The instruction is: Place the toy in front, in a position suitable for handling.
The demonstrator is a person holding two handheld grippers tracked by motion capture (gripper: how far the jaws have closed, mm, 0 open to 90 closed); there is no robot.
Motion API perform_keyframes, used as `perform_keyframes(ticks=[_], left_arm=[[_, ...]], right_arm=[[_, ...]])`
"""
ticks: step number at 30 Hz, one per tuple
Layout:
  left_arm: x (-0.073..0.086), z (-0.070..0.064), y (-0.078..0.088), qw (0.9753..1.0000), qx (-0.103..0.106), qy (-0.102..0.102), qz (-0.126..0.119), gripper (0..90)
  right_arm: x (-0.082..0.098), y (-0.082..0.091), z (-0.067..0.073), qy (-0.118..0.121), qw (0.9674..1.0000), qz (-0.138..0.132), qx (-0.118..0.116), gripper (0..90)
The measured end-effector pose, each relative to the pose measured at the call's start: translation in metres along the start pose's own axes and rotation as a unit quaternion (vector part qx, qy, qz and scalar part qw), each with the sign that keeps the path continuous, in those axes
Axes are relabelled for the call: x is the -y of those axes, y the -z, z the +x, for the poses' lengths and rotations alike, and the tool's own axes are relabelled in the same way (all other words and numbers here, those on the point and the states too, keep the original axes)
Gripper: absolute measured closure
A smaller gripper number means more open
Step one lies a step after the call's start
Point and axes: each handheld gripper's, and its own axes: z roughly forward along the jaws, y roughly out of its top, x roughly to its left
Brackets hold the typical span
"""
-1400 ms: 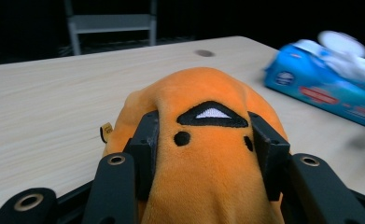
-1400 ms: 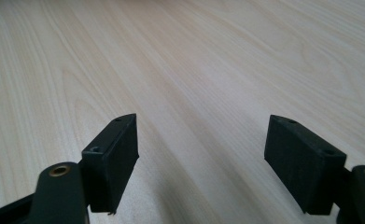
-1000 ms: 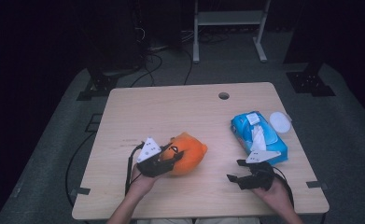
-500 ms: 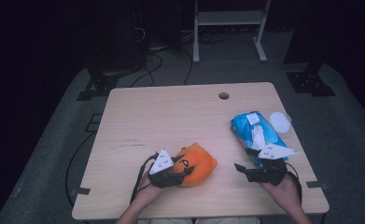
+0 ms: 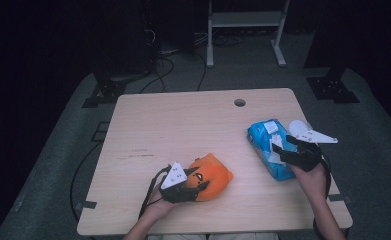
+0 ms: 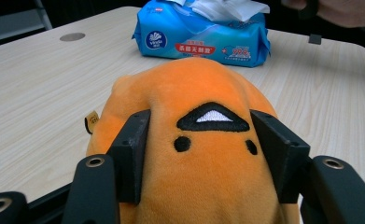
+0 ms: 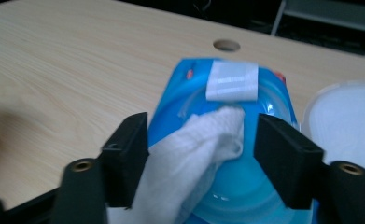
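Two grippers: our left gripper (image 5: 197, 185) pads flank the orange plush toy (image 6: 203, 140) at the table's (image 5: 183, 130) near edge, jaws just easing apart; our right gripper (image 7: 203, 154) straddles, closing, the blue wipes pack's (image 7: 259, 186) white tissue (image 7: 194, 149), not yet pinching.

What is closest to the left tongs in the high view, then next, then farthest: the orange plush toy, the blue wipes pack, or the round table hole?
1. Orange plush toy: between the tongs.
2. Blue wipes pack: right side.
3. Table hole: far edge.
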Motion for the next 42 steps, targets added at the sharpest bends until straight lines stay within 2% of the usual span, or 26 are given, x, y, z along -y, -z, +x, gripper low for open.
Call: perform_keyframes(ticks=[1,6,7,9,10,11,12,13,14,18,20,22,23,24,25,27,28,29,30,32,33,34,38,39,40,42], left_arm=[[0.000,0.000,0.000,1.0000,0.000,0.000,0.000,40.9],[0.000,-0.002,-0.001,0.9999,0.000,-0.013,-0.002,37.9],[0.000,-0.003,-0.001,0.9999,-0.001,-0.016,-0.003,37.3],[0.000,-0.003,-0.001,0.9998,0.000,-0.017,-0.002,36.8],[0.000,-0.002,0.000,0.9999,0.000,-0.017,-0.002,36.4],[0.000,-0.002,0.000,0.9999,0.001,-0.017,-0.001,36.2],[0.000,-0.002,0.000,0.9999,0.001,-0.017,-0.001,36.0],[0.000,-0.001,0.000,0.9999,0.002,-0.016,-0.001,35.9],[0.000,-0.001,0.000,0.9999,0.002,-0.016,-0.001,35.8],[0.001,0.000,0.000,0.9999,0.003,-0.014,-0.003,35.4],[0.001,0.000,0.000,0.9999,0.003,-0.016,-0.002,35.1],[0.001,0.000,0.001,0.9998,0.003,-0.017,-0.002,34.8],[0.001,0.001,0.001,0.9998,0.003,-0.017,-0.001,34.1],[0.001,0.002,0.001,0.9999,0.002,-0.017,0.000,33.9],[0.001,0.002,0.001,0.9999,0.003,-0.014,-0.002,33.7],[0.001,0.003,0.002,0.9999,0.003,-0.014,-0.002,33.4],[0.001,0.003,0.002,0.9999,0.003,-0.014,-0.002,33.2],[0.001,0.003,0.002,0.9999,0.003,-0.015,-0.001,33.0],[0.001,0.003,0.002,0.9999,0.003,-0.016,-0.002,32.8],[0.001,0.003,0.002,0.9998,0.003,-0.018,-0.001,32.6],[0.001,0.003,0.002,0.9998,0.003,-0.018,-0.001,32.6],[0.001,0.003,0.002,0.9998,0.004,-0.020,0.000,32.6],[0.002,0.005,0.003,0.9997,0.007,-0.023,0.000,32.5],[0.002,0.005,0.003,0.9997,0.007,-0.023,0.000,32.6],[0.001,0.004,0.002,0.9997,0.009,-0.024,0.000,32.6],[0.001,0.004,0.001,0.9996,0.011,-0.027,0.000,32.6]], right_arm=[[0.000,0.000,0.000,0.000,1.0000,0.000,0.000,37.5],[0.008,-0.012,0.000,-0.010,0.9996,0.024,0.007,48.8],[0.009,-0.014,0.001,-0.005,0.9995,0.028,0.015,56.3],[0.009,-0.014,0.001,-0.006,0.9995,0.030,0.013,58.2],[0.009,-0.014,0.001,-0.005,0.9994,0.032,0.009,66.9],[0.009,-0.013,0.002,-0.005,0.9994,0.033,0.006,70.7],[0.009,-0.013,0.002,-0.005,0.9994,0.033,0.006,70.7],[0.007,-0.011,0.001,-0.008,0.9995,0.030,-0.001,79.0],[0.007,-0.010,0.001,-0.009,0.9996,0.028,-0.002,80.8],[0.005,-0.004,-0.002,-0.022,0.9996,0.014,-0.012,84.5],[-0.001,0.006,-0.003,-0.036,0.9989,-0.009,-0.028,85.4],[-0.004,0.010,-0.002,-0.037,0.9984,-0.020,-0.037,85.4],[-0.010,0.021,0.005,-0.038,0.9963,-0.045,-0.062,85.4],[-0.014,0.027,0.011,-0.034,0.9951,-0.052,-0.077,85.4],[-0.016,0.032,0.016,-0.026,0.9943,-0.055,-0.088,85.3],[-0.023,0.042,0.037,0.005,0.9908,-0.060,-0.121,85.3],[-0.023,0.042,0.037,0.005,0.9908,-0.060,-0.121,85.3],[-0.028,0.046,0.057,0.027,0.9861,-0.059,-0.153,85.4],[-0.031,0.046,0.068,0.037,0.9832,-0.058,-0.169,85.3],[-0.036,0.043,0.089,0.059,0.9753,-0.054,-0.206,85.3],[-0.036,0.043,0.089,0.059,0.9753,-0.054,-0.206,85.3],[-0.041,0.040,0.111,0.087,0.9660,-0.045,-0.239,85.3],[-0.042,0.030,0.145,0.132,0.9515,0.004,-0.278,85.3],[-0.041,0.026,0.150,0.141,0.9493,0.015,-0.280,85.2],[-0.041,0.026,0.150,0.141,0.9493,0.015,-0.280,85.2],[-0.039,0.017,0.156,0.145,0.9467,0.032,-0.286,85.0]])
